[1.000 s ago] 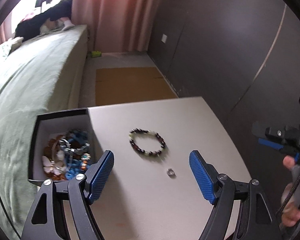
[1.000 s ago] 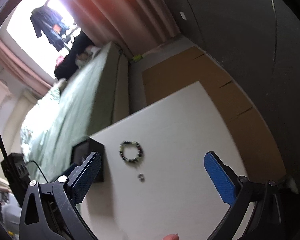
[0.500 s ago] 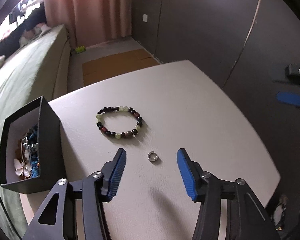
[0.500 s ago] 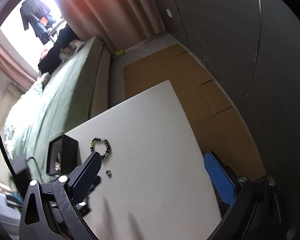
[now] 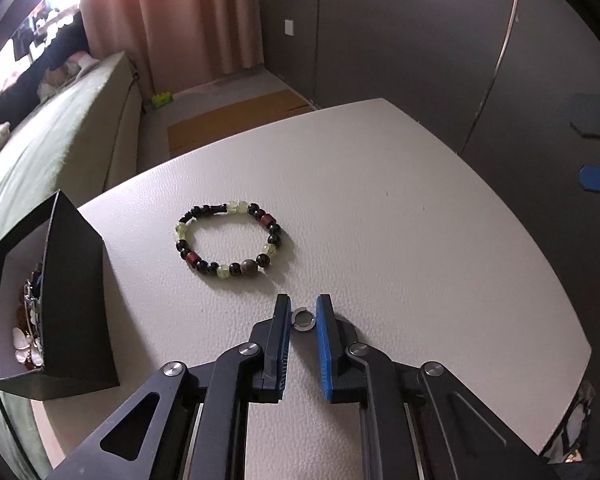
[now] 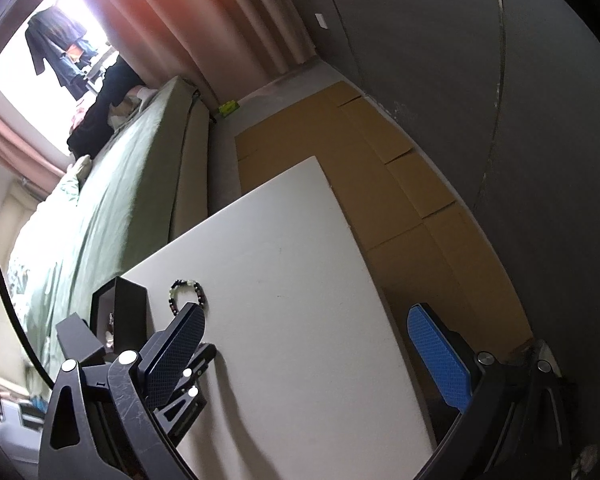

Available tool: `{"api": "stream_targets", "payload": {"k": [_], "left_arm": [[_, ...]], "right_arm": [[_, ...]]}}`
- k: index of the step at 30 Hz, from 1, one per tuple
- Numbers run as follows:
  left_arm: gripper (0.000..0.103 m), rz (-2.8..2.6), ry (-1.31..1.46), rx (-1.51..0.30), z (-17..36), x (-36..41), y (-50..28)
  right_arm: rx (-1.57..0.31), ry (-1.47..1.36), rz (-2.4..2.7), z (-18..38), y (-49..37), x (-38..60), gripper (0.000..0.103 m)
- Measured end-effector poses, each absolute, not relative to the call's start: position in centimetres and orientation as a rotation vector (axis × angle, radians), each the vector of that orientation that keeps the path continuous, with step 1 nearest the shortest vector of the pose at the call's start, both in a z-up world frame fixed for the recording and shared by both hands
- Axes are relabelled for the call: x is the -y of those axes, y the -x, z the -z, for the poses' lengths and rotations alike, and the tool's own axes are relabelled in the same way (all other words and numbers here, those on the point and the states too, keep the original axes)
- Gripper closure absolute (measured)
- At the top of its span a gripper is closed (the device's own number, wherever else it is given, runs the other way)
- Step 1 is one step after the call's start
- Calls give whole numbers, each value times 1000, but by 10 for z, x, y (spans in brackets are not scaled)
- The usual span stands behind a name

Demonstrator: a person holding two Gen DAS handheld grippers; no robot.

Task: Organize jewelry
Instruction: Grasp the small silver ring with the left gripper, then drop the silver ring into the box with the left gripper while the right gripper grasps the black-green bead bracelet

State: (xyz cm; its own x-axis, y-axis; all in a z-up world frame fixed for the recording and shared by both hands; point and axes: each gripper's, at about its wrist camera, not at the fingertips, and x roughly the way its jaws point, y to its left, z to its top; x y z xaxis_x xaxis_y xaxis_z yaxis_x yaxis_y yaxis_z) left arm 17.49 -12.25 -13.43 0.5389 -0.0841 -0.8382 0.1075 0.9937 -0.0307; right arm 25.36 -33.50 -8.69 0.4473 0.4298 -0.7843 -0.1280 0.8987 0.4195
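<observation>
The left gripper [image 5: 304, 316] is down on the white table [image 5: 400, 240] with its jaws drawn nearly together around a small silver ring [image 5: 304, 319]. They have just been closing, and the ring sits between the two blue pads, touching or all but touching both; it looks pinched, though it still lies on the tabletop. So the step in hand is picking up the ring. The next move, as I judge it, calls for a firm squeeze and a straight lift, then a carry to the left of the jaws, where the black jewelry box [image 5: 56, 304] stands open with pieces already inside. A ring this small and smooth could tip or squirt out if the pads meet it off centre.

Just beyond the jaw tips lies the beaded bracelet [image 5: 228, 240], near but apart from the ring, still to be put away. The path from the jaws to the box is bare tabletop, but the box's near wall stands tall, so the ring must go up and over its rim.

The right gripper [image 6: 316, 344] hangs wide open with nothing between its jaws, over the table's near right side. Ahead and to the right of the jaws the table edge drops off to cardboard [image 6: 400, 208] on the floor; a green bed [image 5: 40, 140] lies beyond the box.
</observation>
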Motion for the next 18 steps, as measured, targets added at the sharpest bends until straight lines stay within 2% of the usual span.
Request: {"api": "stream_targets", "payload": {"k": [6, 10, 14, 18], "left_arm": [[90, 108, 52, -963, 116, 102, -171], [90, 88, 100, -921, 100, 85, -167], [90, 70, 143, -895, 89, 66, -163], [90, 60, 171, -872, 79, 52, -162]], "right_arm": [[-1081, -327, -396, 92, -257, 320, 6], [-1103, -327, -418, 98, -259, 305, 20], [-1120, -317, -441, 103, -261, 287, 24], [-1137, -299, -463, 108, -262, 267, 33]]}}
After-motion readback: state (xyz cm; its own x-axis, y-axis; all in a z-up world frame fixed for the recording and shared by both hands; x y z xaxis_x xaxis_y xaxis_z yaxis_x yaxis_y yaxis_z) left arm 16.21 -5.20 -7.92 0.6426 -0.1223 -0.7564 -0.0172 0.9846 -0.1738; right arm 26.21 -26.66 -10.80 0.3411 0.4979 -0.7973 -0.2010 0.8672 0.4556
